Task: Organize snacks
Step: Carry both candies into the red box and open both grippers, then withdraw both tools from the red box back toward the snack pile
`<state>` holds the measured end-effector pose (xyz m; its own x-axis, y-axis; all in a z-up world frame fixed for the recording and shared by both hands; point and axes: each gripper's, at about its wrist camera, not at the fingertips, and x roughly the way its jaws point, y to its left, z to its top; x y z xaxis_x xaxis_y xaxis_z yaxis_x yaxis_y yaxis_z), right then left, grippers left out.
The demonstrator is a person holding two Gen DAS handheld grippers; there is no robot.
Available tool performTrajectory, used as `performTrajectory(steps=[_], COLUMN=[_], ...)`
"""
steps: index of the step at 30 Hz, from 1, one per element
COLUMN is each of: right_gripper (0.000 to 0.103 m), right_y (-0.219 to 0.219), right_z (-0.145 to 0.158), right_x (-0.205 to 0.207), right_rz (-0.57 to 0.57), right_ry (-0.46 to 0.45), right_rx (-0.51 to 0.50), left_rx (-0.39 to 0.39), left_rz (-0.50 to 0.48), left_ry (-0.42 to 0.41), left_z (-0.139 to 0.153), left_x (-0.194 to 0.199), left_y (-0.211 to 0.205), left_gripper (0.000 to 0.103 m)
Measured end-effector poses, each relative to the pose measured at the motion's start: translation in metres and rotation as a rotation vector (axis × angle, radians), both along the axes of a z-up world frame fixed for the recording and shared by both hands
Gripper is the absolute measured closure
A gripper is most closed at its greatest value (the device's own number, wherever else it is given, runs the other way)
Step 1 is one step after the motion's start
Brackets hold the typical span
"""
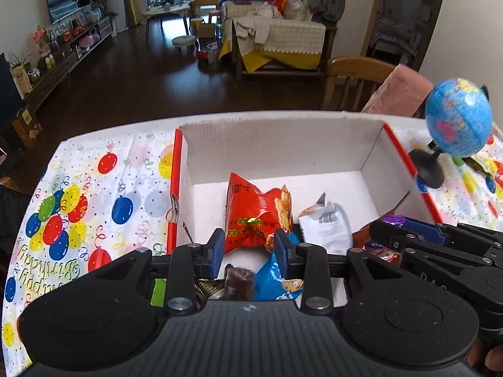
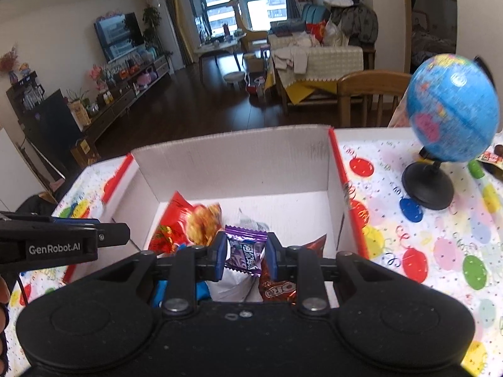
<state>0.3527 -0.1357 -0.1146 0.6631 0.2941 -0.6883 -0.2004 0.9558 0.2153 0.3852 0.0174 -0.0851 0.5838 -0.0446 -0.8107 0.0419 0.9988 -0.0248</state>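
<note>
A white cardboard box (image 1: 283,144) (image 2: 235,163) with red outer edges stands open on the table. My left gripper (image 1: 250,248) hangs over its near side, shut on an orange-red snack packet (image 1: 251,216) that stands up between the blue pads. In the right wrist view the left gripper (image 2: 127,232) comes in from the left beside that packet (image 2: 185,223). My right gripper (image 2: 245,253) is shut on a small purple candy packet (image 2: 246,249) above the box. In the left wrist view the right gripper (image 1: 386,224) enters at the right. Loose in the box lie a white packet (image 1: 327,229) and a blue packet (image 1: 276,279).
A blue globe (image 1: 457,117) (image 2: 452,110) on a black stand sits right of the box. A balloon-print tablecloth (image 1: 78,204) (image 2: 424,251) covers the table. A wooden chair (image 1: 355,78) (image 2: 367,94) stands behind the far edge. A red-brown packet (image 2: 279,286) lies in the box's near right.
</note>
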Motion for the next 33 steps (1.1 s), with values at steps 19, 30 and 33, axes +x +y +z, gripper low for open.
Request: performTrajectory(steps=[19,30,33], right_gripper=[0.06,0.049,0.042], right_y=[-0.003,-0.007,-0.008], right_z=[-0.003,0.036,0.045], right_x=[-0.01,-0.05,-0.061], right_rz=[0.016,0.021,0.015], right_ry=[0.043,-0.042,-0.065], right_rx=[-0.002,0.001,-0.003], left_rx=[0.011,-0.012,-0.019], left_rz=[-0.011,-0.019,-0.021], left_ry=[0.013,-0.042,-0.054], left_z=[-0.005,0.028,0.037], left_x=[-0.015,-0.05,-0.06], left_y=[-0.004,0.0,0.001], left_gripper=[0.057,0.043,0.039])
